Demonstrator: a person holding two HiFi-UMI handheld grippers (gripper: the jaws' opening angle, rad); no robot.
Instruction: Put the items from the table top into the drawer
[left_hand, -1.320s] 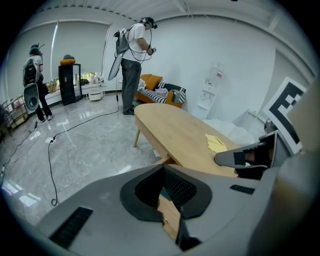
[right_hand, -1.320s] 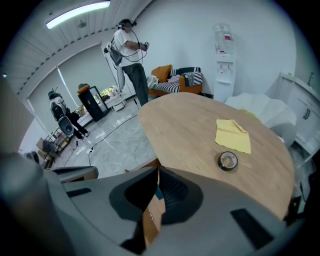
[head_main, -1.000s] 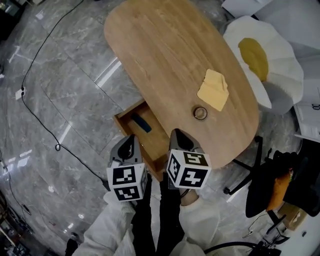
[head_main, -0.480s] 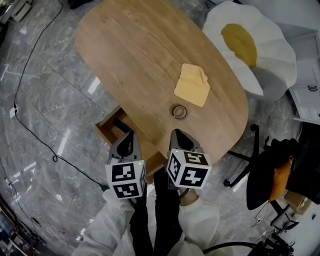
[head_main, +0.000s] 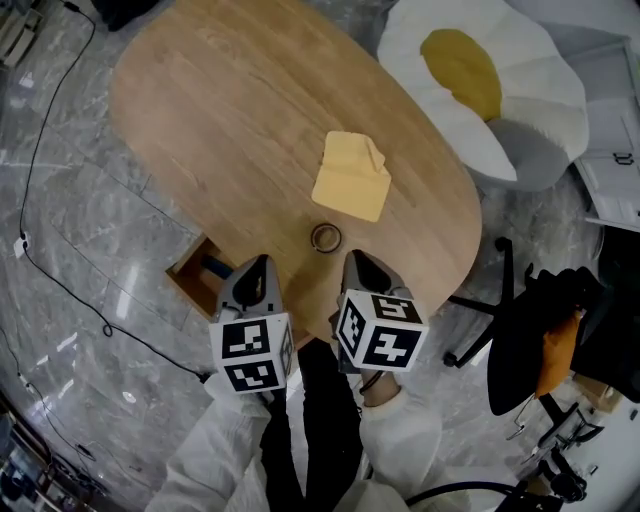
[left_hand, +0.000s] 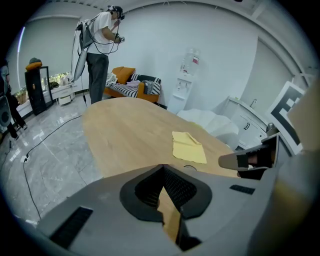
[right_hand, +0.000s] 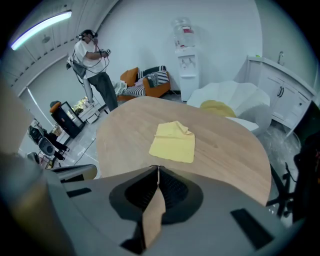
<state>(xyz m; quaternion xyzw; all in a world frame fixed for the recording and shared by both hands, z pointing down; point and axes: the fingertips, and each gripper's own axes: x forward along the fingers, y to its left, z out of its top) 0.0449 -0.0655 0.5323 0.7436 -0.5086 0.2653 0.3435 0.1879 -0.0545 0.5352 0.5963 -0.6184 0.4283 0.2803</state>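
On the oval wooden table (head_main: 230, 110) lies a folded yellow cloth (head_main: 352, 176) (left_hand: 188, 147) (right_hand: 174, 142). A small dark ring (head_main: 325, 237) (left_hand: 189, 167) lies nearer to me. The drawer (head_main: 190, 280) stands open under the table's left edge, with a blue item (head_main: 215, 268) showing inside. My left gripper (head_main: 258, 264) (left_hand: 161, 167) hangs at the table's near edge, just right of the drawer, shut and empty. Beside it, my right gripper (head_main: 355, 258) (right_hand: 158, 168) is also shut and empty, its tips just short of the ring.
A white and yellow egg-shaped cushion (head_main: 480, 80) sits beyond the table's far right end. A black chair (head_main: 535, 350) with clutter stands at the right. A cable (head_main: 40, 190) runs over the marble floor. A person (left_hand: 100, 45) stands far back.
Both grippers have shifted together along the table's near edge, away from the drawer and toward the ring and cloth. The drawer now shows farther left and partly hidden.
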